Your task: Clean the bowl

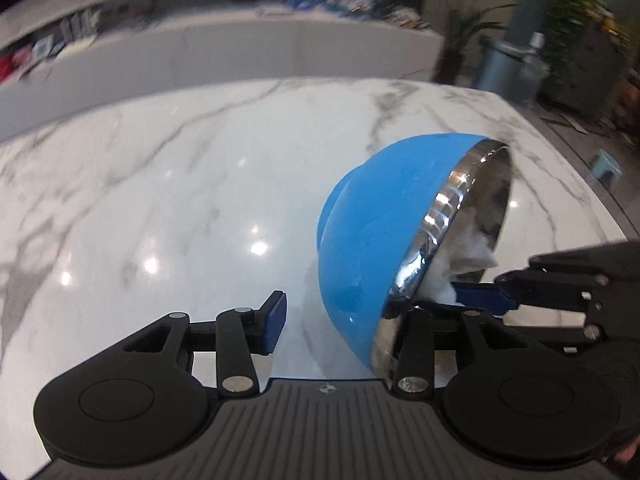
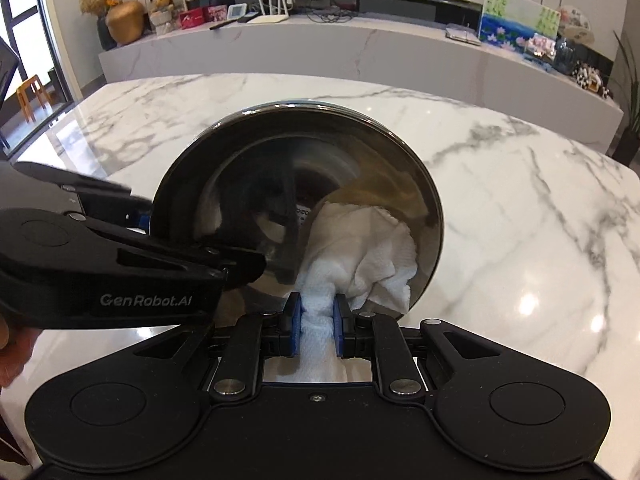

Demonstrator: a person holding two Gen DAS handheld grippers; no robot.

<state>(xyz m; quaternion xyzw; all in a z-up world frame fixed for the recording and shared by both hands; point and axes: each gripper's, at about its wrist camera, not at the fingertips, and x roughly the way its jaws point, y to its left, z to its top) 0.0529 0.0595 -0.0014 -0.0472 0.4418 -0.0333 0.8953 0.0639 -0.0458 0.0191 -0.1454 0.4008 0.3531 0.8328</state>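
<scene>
A bowl (image 1: 372, 216), blue outside and steel inside, stands tipped on its edge above the marble table (image 1: 180, 180), its mouth turned toward my right gripper. My left gripper (image 1: 340, 312) straddles the bowl's lower rim. Its left pad (image 1: 275, 322) stands clear of the blue wall, and the other finger is hidden behind the rim. In the right wrist view the bowl's shiny inside (image 2: 248, 168) faces me. My right gripper (image 2: 316, 314) is shut on a crumpled white paper towel (image 2: 372, 256) that lies against the steel inside. The left gripper (image 2: 198, 240) reaches in from the left.
The marble table (image 2: 520, 220) spreads wide around the bowl, with its far edge beyond. Behind it runs a long low counter (image 2: 320, 48) carrying small items. A bin (image 1: 508, 72) and potted plants (image 1: 572, 20) stand past the table's right end. A hand (image 2: 8, 356) shows at the lower left.
</scene>
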